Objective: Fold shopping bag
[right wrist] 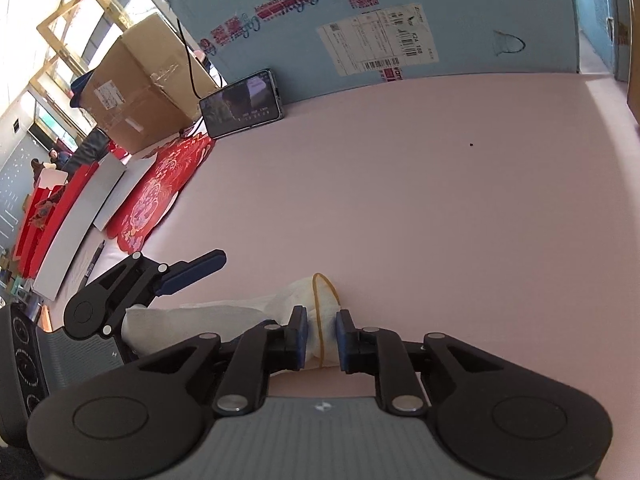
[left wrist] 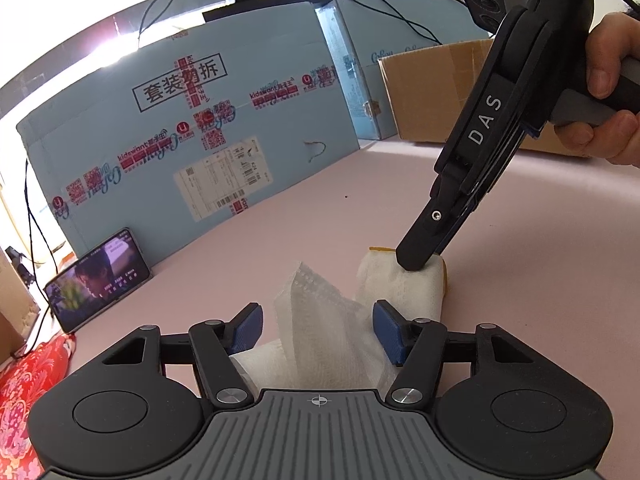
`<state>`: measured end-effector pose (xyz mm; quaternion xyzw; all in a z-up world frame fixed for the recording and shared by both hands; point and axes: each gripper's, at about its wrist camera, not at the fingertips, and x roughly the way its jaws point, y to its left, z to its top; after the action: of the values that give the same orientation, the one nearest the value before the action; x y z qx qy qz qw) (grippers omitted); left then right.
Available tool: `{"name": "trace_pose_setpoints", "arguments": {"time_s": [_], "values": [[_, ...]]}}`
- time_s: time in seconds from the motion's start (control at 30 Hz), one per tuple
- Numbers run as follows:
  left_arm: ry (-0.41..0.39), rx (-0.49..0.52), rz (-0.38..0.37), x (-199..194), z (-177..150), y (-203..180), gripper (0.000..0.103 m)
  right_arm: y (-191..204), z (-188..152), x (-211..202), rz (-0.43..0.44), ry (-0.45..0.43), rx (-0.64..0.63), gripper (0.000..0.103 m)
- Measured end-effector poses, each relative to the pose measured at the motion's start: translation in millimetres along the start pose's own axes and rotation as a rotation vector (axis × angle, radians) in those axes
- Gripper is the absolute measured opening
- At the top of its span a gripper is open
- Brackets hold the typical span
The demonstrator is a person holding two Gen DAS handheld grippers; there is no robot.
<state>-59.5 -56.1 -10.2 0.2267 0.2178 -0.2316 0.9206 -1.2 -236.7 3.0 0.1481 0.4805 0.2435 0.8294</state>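
Note:
The white mesh shopping bag (left wrist: pixel 308 300) lies folded into a narrow bundle on the pink table (left wrist: pixel 520 280). A yellow rubber band (left wrist: pixel 380 247) loops round its far end. My left gripper (left wrist: pixel 318 320) stands open at the bag's near part, blue pads wide on either side of the raised fabric. My right gripper (left wrist: pixel 416 260), held by a hand (left wrist: pixel 608 80), comes down from the upper right onto the banded end. In the right wrist view its narrow jaws (right wrist: pixel 322 334) pinch the bag (right wrist: pixel 224 312) and the rubber band (right wrist: pixel 316 300). One left finger (right wrist: pixel 192 272) shows at the left.
A large light-blue carton (left wrist: pixel 200 120) stands along the back of the table, with a phone (left wrist: pixel 100 276) playing video leaning on it. A brown cardboard box (left wrist: pixel 432 88) stands at the back right. A red patterned cloth (left wrist: pixel 24 400) lies at the left edge.

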Motion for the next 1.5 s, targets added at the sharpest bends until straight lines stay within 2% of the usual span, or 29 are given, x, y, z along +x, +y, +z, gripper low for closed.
{"name": "trace_pose_setpoints", "arguments": {"time_s": [0.1,0.17,0.2,0.33,0.43,0.47,0.5,0.63,0.73,0.8,0.93,1.03,1.17,1.2,1.33,1.43,1.5], "values": [[-0.004,0.012,-0.003,-1,0,-2,0.058,-17,-3,-4,0.075,-0.033,0.106,0.009],[-0.005,0.012,-0.009,-1,0,-2,0.058,-36,-7,-4,0.183,-0.078,0.223,0.0],[-0.005,0.012,-0.01,-1,0,-2,0.058,-46,-9,-3,0.253,-0.098,0.285,0.0],[-0.004,0.0,-0.023,1,-1,2,0.058,-54,-14,7,0.277,-0.108,0.346,0.0],[-0.004,0.0,-0.024,1,-1,3,0.058,-41,-14,-3,0.206,-0.146,0.245,0.008],[-0.004,-0.001,-0.021,1,-1,2,0.058,-33,-14,-9,0.157,-0.16,0.186,0.014],[-0.004,-0.001,-0.017,0,-1,-1,0.058,-26,-13,-12,0.12,-0.167,0.133,0.016],[-0.003,0.004,-0.014,0,0,1,0.058,-8,-11,-7,0.03,-0.128,-0.006,0.018],[-0.002,0.005,-0.012,0,-1,0,0.058,-2,-11,0,0.002,-0.124,-0.062,0.017],[-0.002,0.003,-0.014,0,0,-1,0.058,-9,-11,1,0.023,-0.131,-0.009,0.01],[-0.002,0.0,-0.017,0,0,0,0.058,-31,-17,-5,0.084,-0.138,0.126,0.008],[-0.002,-0.002,-0.018,-1,0,0,0.058,-40,-23,-11,0.08,-0.151,0.184,0.012],[-0.001,-0.004,-0.014,-1,0,-1,0.058,-56,-32,-7,0.122,-0.117,0.292,0.02],[-0.001,-0.005,-0.014,-1,0,-1,0.058,-60,-33,-5,0.137,-0.117,0.32,0.019],[-0.001,-0.006,-0.015,-1,-1,1,0.058,-81,-39,6,0.271,-0.114,0.524,0.021],[-0.001,-0.007,-0.016,-1,-1,1,0.058,-90,-47,12,0.328,-0.124,0.619,0.017],[-0.001,-0.004,-0.013,-1,-1,0,0.058,-94,-50,13,0.33,-0.14,0.656,0.008]]}}
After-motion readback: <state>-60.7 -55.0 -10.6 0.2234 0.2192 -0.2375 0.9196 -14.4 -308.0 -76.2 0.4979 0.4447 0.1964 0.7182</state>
